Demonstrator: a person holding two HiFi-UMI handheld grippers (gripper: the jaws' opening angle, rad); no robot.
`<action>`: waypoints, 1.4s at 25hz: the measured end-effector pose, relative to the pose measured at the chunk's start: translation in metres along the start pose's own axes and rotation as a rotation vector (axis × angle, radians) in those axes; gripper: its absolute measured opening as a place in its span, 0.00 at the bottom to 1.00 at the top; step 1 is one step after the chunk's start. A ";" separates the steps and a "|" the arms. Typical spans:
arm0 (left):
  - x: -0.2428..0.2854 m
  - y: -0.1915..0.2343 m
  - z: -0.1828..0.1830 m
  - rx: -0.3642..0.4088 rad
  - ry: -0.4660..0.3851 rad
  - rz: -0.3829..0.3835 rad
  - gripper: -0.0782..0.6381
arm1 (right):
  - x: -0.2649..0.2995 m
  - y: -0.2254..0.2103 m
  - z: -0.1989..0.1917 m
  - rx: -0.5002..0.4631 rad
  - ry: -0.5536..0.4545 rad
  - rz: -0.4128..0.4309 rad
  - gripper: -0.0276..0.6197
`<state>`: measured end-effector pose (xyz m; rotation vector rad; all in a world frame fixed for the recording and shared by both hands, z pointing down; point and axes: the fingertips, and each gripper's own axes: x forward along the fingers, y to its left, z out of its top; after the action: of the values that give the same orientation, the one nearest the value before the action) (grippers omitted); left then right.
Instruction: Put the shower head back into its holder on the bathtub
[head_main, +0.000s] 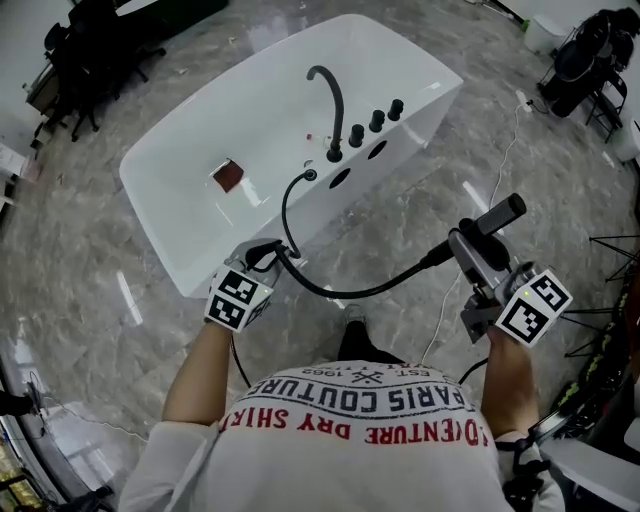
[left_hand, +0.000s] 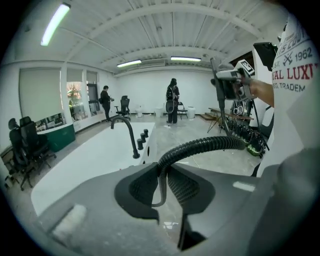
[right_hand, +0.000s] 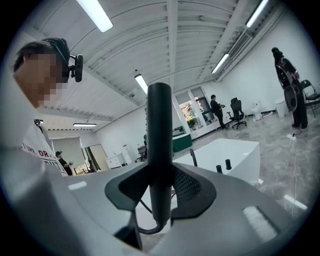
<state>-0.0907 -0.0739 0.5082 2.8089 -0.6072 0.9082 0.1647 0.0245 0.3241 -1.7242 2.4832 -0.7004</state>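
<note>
Shower head (head_main: 500, 213), a black rod clamped crosswise in the right gripper (head_main: 470, 246), is held well right of its holder (head_main: 310, 175) on the bathtub (head_main: 250, 100), while the nearer left gripper (head_main: 270, 255) pinches the hose (head_main: 370, 291).

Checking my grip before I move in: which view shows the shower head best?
The right gripper view: the shower head fills the centre, upright, clamped between the fingers. The head view shows its whole length with the hose trailing, but small. The left gripper view catches it only distantly at right.
</note>
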 end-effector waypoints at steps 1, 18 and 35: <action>-0.009 0.004 0.009 0.005 -0.014 0.022 0.20 | 0.005 0.001 -0.005 0.011 0.011 0.016 0.26; -0.040 0.053 0.193 0.039 -0.228 0.145 0.20 | 0.044 -0.066 0.016 0.072 -0.007 0.132 0.25; -0.047 0.069 0.331 0.191 -0.371 0.177 0.20 | 0.028 -0.093 0.097 0.005 -0.148 0.136 0.25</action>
<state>0.0225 -0.2002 0.2122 3.1665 -0.8689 0.4893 0.2634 -0.0598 0.2786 -1.5274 2.4658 -0.5455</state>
